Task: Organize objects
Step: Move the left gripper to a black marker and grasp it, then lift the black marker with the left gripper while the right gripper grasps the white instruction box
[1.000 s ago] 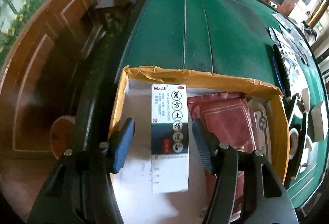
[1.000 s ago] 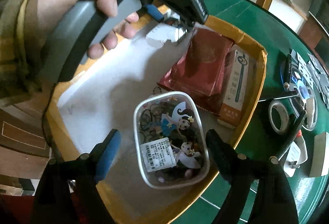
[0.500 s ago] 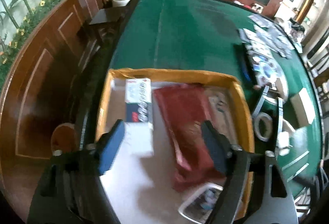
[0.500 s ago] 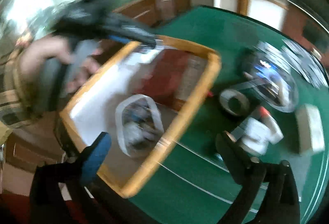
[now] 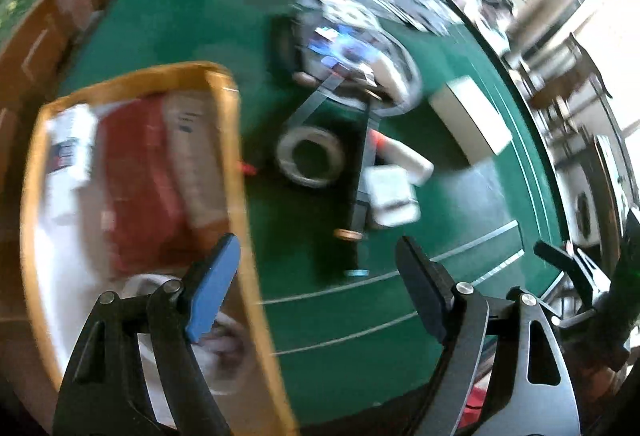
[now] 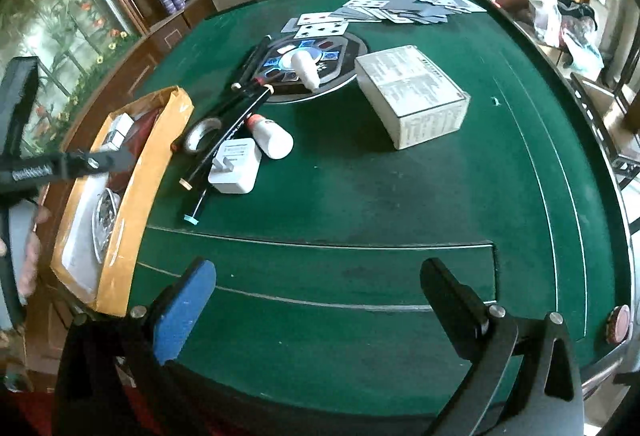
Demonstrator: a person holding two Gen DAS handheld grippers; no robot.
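Note:
My left gripper (image 5: 318,248) is open and empty over the green felt, just right of the cardboard box's yellow rim (image 5: 236,155). In the box lie a white medicine box (image 5: 72,143), a red packet (image 5: 136,187), a brown carton (image 5: 196,163) and a clear plastic tub (image 5: 224,340). My right gripper (image 6: 318,268) is open too, with only bare felt between its fingers. Ahead of it lie a white charger (image 6: 236,165), a white bottle with a red cap (image 6: 272,137), a tape roll (image 6: 202,131), pens (image 6: 232,131) and a grey carton (image 6: 412,95).
A round dark disc (image 6: 340,51) with a small white bottle on it sits farther back, with playing cards (image 6: 400,3) spread behind it. The cardboard box (image 6: 160,139) stands at the table's left edge. A person's hand (image 6: 32,260) shows at the far left. Wooden cabinets line the left.
Both grippers opened wide and swung right, out of the box and over the felt. The medicine box and the plastic tub, between the jaws before, now lie in the box.

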